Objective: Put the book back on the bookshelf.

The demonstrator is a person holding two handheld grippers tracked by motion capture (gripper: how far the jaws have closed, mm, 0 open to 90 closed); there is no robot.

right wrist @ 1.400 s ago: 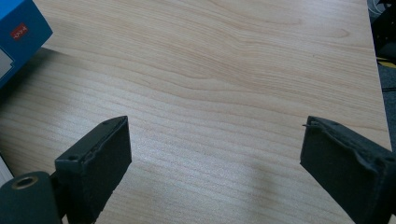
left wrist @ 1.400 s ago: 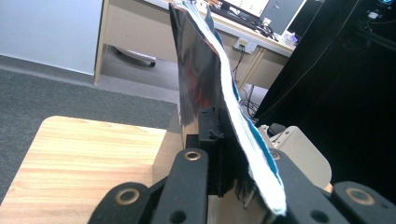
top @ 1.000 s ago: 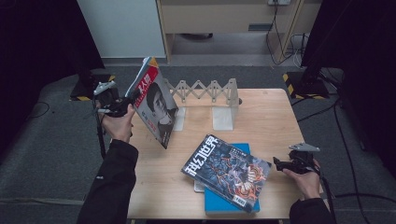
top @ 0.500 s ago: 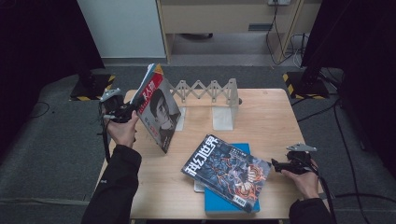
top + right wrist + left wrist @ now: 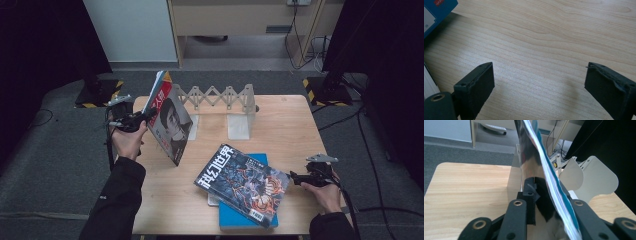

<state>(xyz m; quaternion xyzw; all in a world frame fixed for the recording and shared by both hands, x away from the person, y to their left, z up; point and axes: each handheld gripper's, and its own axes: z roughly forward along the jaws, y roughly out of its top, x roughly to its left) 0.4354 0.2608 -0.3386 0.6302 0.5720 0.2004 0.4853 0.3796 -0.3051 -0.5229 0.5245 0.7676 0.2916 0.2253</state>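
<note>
At the left edge of the wooden counter (image 5: 295, 125), the left gripper (image 5: 142, 118) has its fingers pinched on the edge of a magazine with a face on its cover (image 5: 169, 125), holding it tilted above the counter, just left of the white accordion book rack (image 5: 225, 102). In the left gripper view that magazine (image 5: 541, 170) rises between the black fingers (image 5: 530, 195), its pages bowed, with the rack's white plates (image 5: 596, 180) beyond it. In front of the rack, toward the person, a dark illustrated magazine (image 5: 242, 184) lies flat on a blue book (image 5: 247, 217). Farther right of that stack, near the counter's right edge, the right gripper (image 5: 295, 177) rests low, its fingers (image 5: 477, 85) spread wide over bare wood, the blue book's corner (image 5: 436, 10) at upper left.
</note>
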